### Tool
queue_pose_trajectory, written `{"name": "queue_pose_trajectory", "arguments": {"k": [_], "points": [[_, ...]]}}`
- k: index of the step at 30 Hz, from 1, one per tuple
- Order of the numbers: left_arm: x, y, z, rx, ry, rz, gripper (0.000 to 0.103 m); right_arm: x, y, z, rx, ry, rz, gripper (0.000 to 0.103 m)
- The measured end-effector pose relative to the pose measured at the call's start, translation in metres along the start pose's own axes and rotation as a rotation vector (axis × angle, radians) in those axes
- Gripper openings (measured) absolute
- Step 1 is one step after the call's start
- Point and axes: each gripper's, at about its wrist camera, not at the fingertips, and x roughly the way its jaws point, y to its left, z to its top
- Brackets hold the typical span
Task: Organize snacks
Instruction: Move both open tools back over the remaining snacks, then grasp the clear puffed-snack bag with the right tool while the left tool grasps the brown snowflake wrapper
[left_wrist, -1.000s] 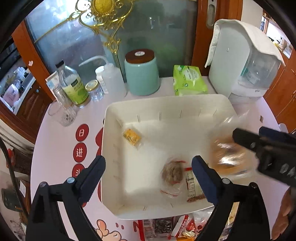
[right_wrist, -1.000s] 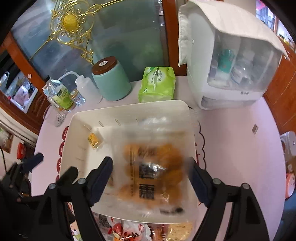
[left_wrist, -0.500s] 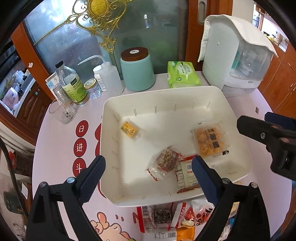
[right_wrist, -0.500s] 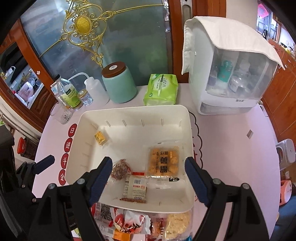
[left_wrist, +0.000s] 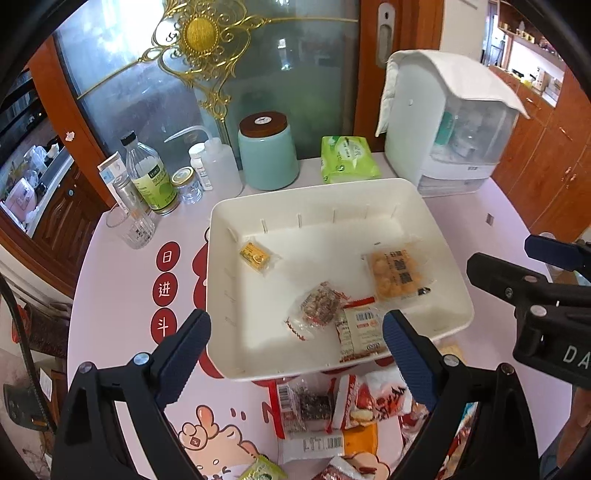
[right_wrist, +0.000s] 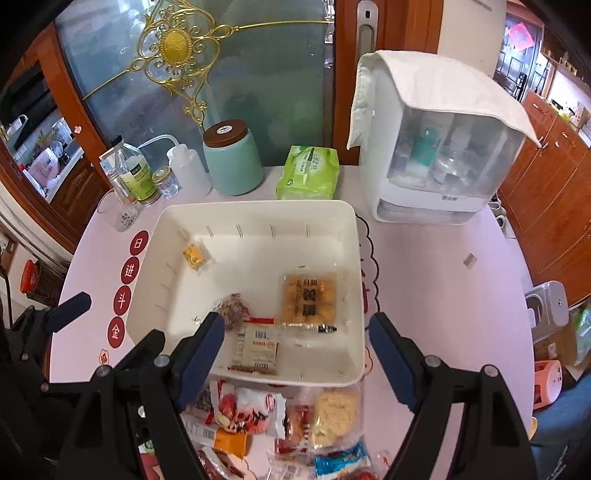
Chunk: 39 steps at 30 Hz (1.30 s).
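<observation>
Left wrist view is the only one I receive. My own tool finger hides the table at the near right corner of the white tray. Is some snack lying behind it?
Observer: Yes. A round pale cracker pack lies on the table, just outside the near wall of the white tray, by that corner.
Operator: I see the right tool only from the side. Does it hold something?
Observer: No. The right tool is open, with nothing between its pads.
Operator: I count three red circles left of the tray. Is there one more?
Observer: Yes. A fourth red circle sits nearest to you, in line with the others.
</observation>
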Motion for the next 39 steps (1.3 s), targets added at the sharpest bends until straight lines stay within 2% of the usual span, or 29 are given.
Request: {"name": "queue_pose_trajectory", "arguments": {"k": [7, 13, 17, 24, 29, 33, 39], "points": [[-0.028, 0.001, -0.031, 0.039, -0.024, -0.031, 0.094, -0.033, 0.000, -0.030, 0.034, -0.027, -0.044, 0.081], [-0.051, 0.002, -0.066, 0.076, -0.046, -0.073, 0.094, -0.063, 0.000, -0.070, 0.016, -0.046, -0.106, 0.080], [-0.063, 0.005, -0.091, 0.100, -0.059, -0.099, 0.094, -0.077, -0.004, -0.104, 0.006, -0.038, -0.120, 0.073], [-0.069, 0.004, -0.138, 0.122, -0.035, -0.172, 0.094, -0.094, -0.021, -0.178, 0.035, 0.012, -0.131, 0.073], [-0.054, -0.005, -0.175, 0.103, 0.029, -0.224, 0.094, -0.086, -0.038, -0.220, 0.102, 0.069, -0.121, 0.073], [-0.035, -0.014, -0.198, 0.071, 0.075, -0.233, 0.094, -0.065, -0.056, -0.251, 0.179, 0.129, -0.122, 0.073], [0.004, -0.014, -0.216, -0.094, 0.163, -0.178, 0.094, -0.025, -0.071, -0.279, 0.311, 0.194, -0.075, 0.073]]}}
